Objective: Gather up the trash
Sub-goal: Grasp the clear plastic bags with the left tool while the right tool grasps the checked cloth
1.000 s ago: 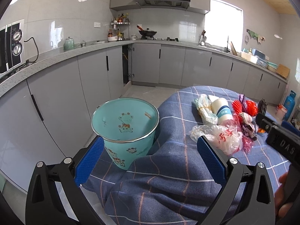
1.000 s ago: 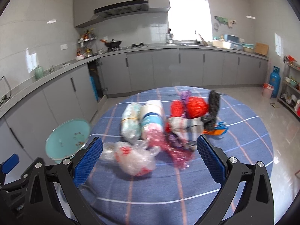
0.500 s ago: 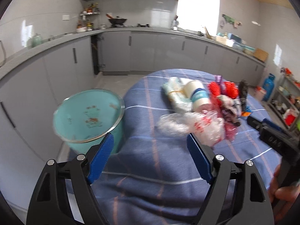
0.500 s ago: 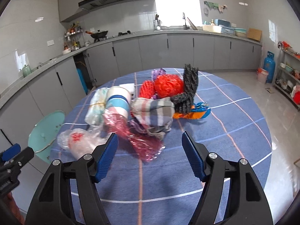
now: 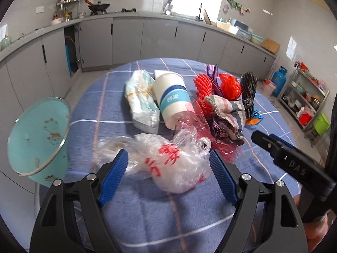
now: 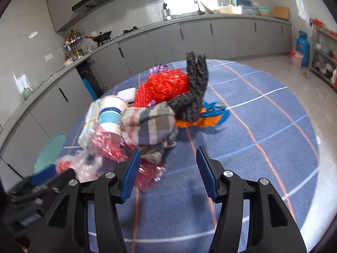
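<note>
Where the left claw (image 5: 168, 168) straddles it, the clear bag (image 5: 168, 164) blurs.

A round tabletop (image 5: 134, 215) under a blue checked cloth stands in a grey-cabinet kitchen. Along the grey counter (image 5: 126, 15) behind it, a black wok (image 5: 99, 6) sits on the stove beside a small rack of bottles (image 5: 66, 0). A blue gas cylinder (image 5: 279, 80) stands on the floor by a metal shelf unit (image 5: 305, 101) beyond the tabletop's right edge.
</note>
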